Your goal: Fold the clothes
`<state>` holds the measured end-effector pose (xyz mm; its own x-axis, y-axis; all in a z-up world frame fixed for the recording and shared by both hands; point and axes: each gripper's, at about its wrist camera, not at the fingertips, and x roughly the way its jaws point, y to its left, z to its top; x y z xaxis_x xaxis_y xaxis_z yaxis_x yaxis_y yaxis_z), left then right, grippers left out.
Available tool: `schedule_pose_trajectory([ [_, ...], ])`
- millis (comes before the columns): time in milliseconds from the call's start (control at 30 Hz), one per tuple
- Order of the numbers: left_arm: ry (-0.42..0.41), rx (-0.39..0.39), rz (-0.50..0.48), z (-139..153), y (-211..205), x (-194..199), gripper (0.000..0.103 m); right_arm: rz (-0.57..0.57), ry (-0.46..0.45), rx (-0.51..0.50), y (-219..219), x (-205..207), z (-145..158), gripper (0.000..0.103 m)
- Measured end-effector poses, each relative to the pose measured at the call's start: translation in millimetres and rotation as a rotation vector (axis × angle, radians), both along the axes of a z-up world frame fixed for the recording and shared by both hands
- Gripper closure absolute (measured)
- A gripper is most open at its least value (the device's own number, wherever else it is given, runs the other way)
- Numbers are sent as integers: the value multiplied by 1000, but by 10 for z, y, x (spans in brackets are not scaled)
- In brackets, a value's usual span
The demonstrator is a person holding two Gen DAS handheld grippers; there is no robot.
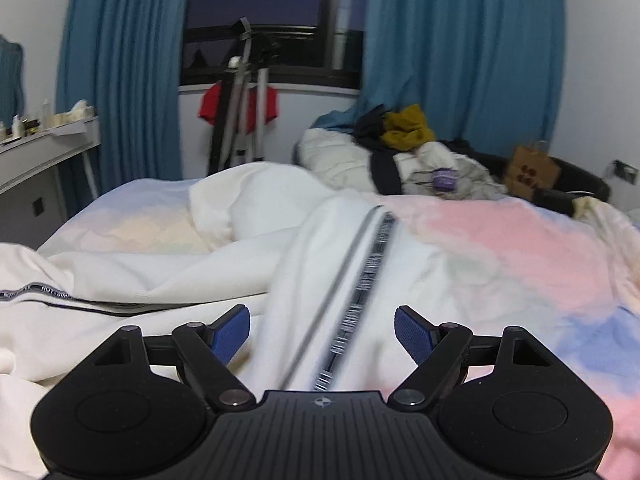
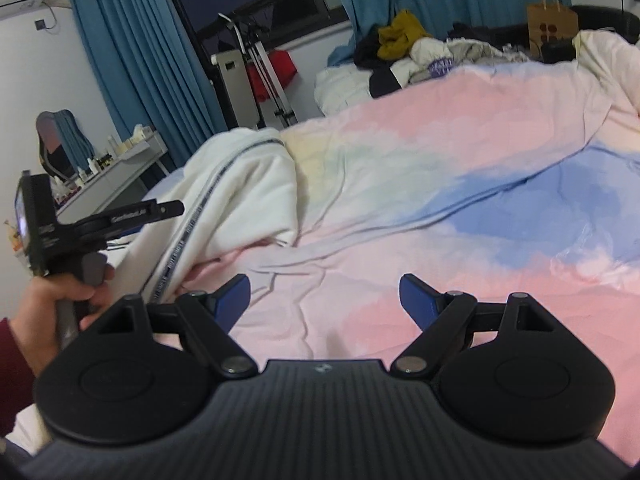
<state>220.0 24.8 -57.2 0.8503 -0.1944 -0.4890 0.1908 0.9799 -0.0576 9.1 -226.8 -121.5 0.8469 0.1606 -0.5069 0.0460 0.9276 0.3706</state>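
Left gripper: released, blue pads spread wide, poised over a white garment; nothing sits between the pads in contact. The garment, white with a dark printed tape stripe along its length, lies rumpled on the bed's near-left area, on top of the pastel pink-and-blue duvet. The stripe runs up from between the left gripper's pads.

Right gripper: released, pads wide apart above bare pink duvet, just right of the garment's edge, not touching it.

In the right wrist view a hand with a dark red sleeve holds the left gripper's handle at the left edge.

At the bed's far end: a clothes pile, including a mustard item, and a brown paper bag. Blue curtains flank a dark window.
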Motion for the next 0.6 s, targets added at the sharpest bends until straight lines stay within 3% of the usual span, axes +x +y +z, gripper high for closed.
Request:
schedule_pose_trajectory([
  [67,16,-19,15,-104,71,128,27,-7,17,4,-7,73,-64,19],
  [100,27,-25,8,-146,104,161,38,-8,23,10,-12,109,-90,19],
  [133,30,-34,-1,-174,136,184,42,-8,29,16,-17,145,-117,19],
  [233,35,-72,-28,-193,203,238,72,-4,36,22,-4,253,-178,19],
  [267,37,-88,-32,-180,216,253,91,1,34,15,9,286,-191,19],
  [300,37,-103,-36,-161,228,260,97,6,33,4,22,318,-202,19],
  [400,2,-129,-57,-13,205,122,100,9,42,-37,51,396,-234,19],
  [600,-69,-156,-191,369,54,-484,101,-19,45,-67,-9,418,-244,19],
])
